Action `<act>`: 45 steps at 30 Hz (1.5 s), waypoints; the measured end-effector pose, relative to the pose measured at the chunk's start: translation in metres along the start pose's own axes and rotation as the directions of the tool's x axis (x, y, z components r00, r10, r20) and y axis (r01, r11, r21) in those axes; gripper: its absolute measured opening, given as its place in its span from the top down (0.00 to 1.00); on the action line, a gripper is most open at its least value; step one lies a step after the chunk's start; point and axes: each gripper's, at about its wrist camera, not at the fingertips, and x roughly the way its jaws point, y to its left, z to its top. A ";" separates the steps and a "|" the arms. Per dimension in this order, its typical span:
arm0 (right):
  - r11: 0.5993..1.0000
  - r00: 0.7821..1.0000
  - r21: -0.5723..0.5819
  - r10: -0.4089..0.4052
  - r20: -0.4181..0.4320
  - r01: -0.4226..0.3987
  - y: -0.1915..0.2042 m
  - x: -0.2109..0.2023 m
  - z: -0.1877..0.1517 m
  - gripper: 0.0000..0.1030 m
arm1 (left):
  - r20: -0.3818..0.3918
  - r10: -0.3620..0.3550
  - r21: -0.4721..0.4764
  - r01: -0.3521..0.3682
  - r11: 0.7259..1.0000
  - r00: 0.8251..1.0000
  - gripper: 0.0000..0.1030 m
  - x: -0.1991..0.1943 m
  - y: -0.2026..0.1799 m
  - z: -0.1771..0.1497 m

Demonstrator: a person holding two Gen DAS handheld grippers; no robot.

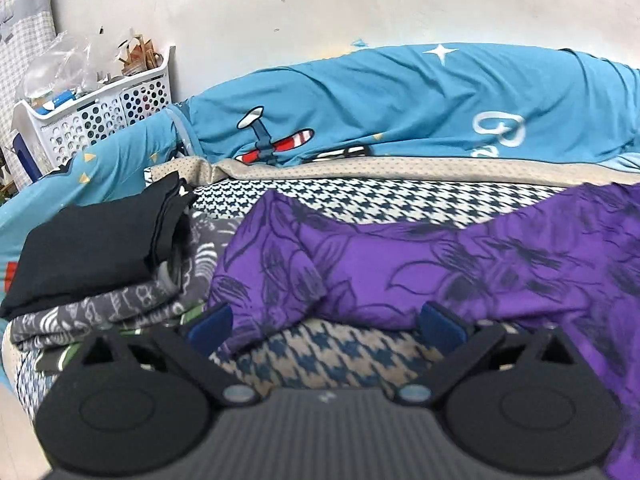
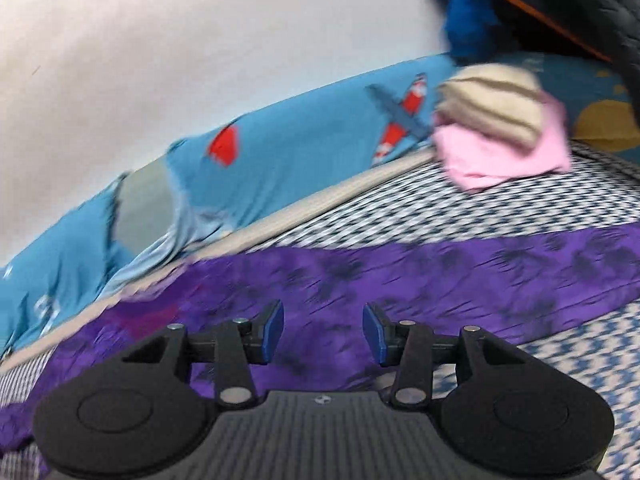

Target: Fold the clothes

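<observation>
Now purple garment point(image 1: 440, 264) lies lengthwise across houndstooth sheet point(image 1: 360, 204).

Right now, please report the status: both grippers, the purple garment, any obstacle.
Left gripper open, empty. Right gripper open, empty. Purple garment spread unfolded on bed. Folded pile at its left; nothing on it.

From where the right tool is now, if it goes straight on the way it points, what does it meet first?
Most likely the purple patterned garment, which lies spread on the bed right ahead of the right tool. Its open fingers hold nothing. The picture is blurred, so depth is uncertain.
</observation>
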 end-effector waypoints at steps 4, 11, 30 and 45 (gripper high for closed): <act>0.998 0.999 -0.047 0.032 -0.040 -0.033 0.025 0.011 -0.011 0.58 | 0.033 0.014 -0.006 -0.014 1.000 0.999 0.03 0.014 0.008 0.001; 0.994 0.994 -0.081 0.073 -0.082 -0.080 0.054 0.023 -0.019 0.58 | 0.034 0.002 -0.097 0.001 0.995 0.999 0.12 0.037 0.035 0.006; 0.980 0.982 -0.143 0.120 -0.144 -0.140 0.086 0.035 -0.033 0.58 | 0.023 0.150 -0.306 -0.135 0.943 0.988 0.81 0.036 0.081 0.016; 0.973 0.980 -0.174 0.123 -0.155 -0.150 0.092 0.037 -0.040 0.58 | 0.051 0.256 -0.449 -0.207 0.869 0.965 0.80 0.003 0.133 0.026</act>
